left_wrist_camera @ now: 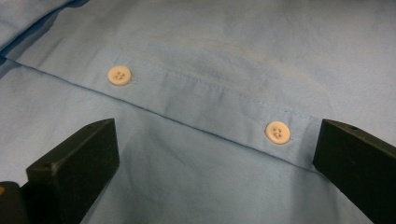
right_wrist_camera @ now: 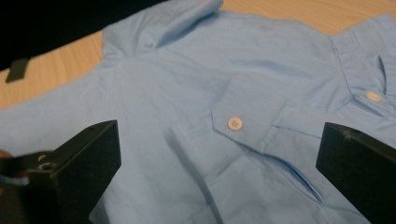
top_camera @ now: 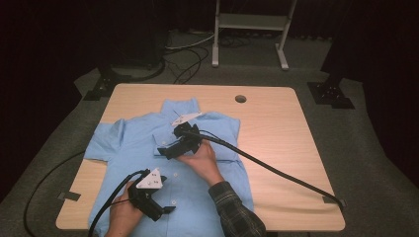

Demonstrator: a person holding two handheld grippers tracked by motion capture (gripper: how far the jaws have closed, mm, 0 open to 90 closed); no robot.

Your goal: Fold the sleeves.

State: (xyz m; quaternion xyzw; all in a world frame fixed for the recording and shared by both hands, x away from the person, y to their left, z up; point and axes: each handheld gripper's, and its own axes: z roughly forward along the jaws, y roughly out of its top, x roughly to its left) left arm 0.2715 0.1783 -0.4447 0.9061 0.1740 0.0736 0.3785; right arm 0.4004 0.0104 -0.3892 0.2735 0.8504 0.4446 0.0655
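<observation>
both grippers (top_camera: 165,152) (top_camera: 165,211) hover with jaws apart over the blue shirt (top_camera: 133,143) at frame centre, seemingly ready to fold it.

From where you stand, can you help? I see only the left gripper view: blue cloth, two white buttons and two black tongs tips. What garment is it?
Observer: A light blue shirt, spread face up on a wooden table, collar toward the far edge.
Operator: Where is the other pair of tongs?
Observer: The right tongs sit over the chest, open, with nothing between the tips.
Operator: What do they face?
Observer: A folded cuff with one white button, lying on the shirt front.
Operator: And mine?
Observer: Your left tongs are open over the button strip, near the hem at the person's edge of the table.
</observation>
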